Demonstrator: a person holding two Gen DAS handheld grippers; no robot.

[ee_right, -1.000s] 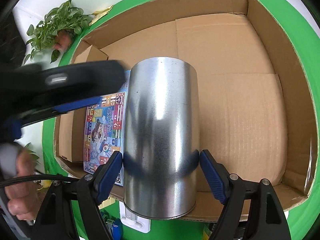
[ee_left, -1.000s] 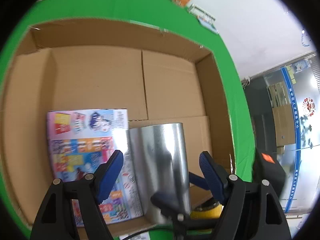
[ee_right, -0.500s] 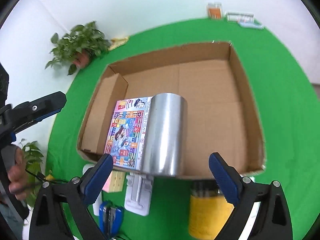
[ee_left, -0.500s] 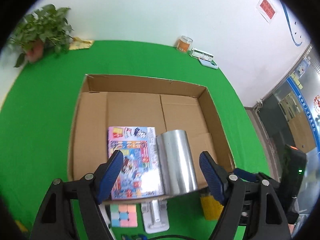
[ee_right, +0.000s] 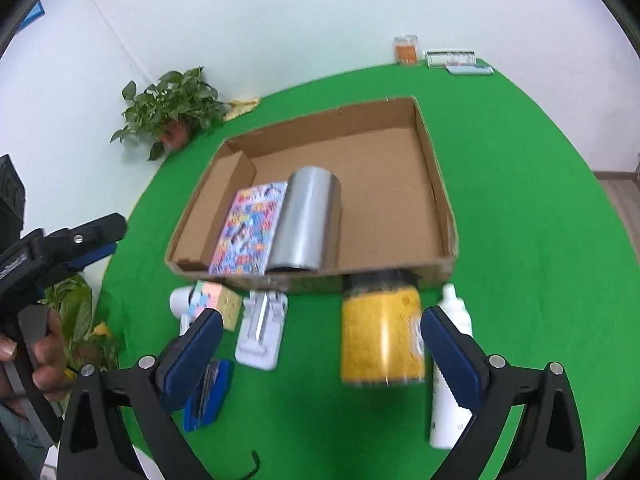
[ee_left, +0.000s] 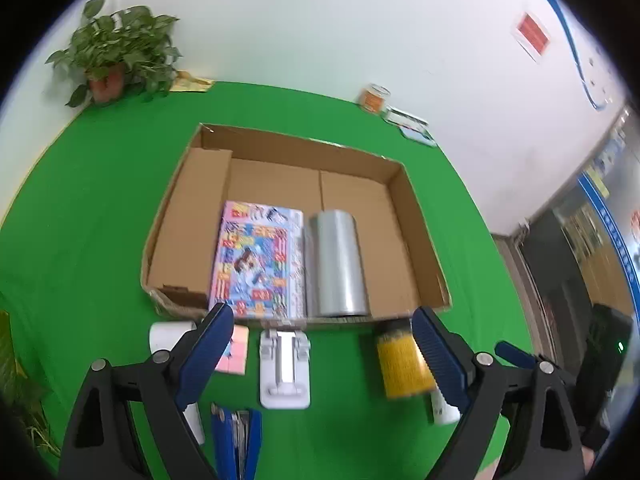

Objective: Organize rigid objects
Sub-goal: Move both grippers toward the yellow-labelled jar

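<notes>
Both grippers empty above the box; yellow can next, we judge.

Left wrist: our left gripper [ee_left: 322,346] has just been opening, jaws wide on nothing. In the box [ee_left: 424,236] lie the book [ee_left: 258,264] and steel tube [ee_left: 336,264]; the can [ee_left: 400,364] lies just before its near wall.
Right wrist: our right gripper [ee_right: 320,352] likewise has just been opening, empty. The can [ee_right: 380,332], blurred, looks rigid, smooth, perhaps slippery; we'd clamp across its middle.

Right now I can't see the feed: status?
Both grippers open, empty, just widened. Metal cylinder lies in box beside puzzle. Yellow can next, unobstructed.
</notes>
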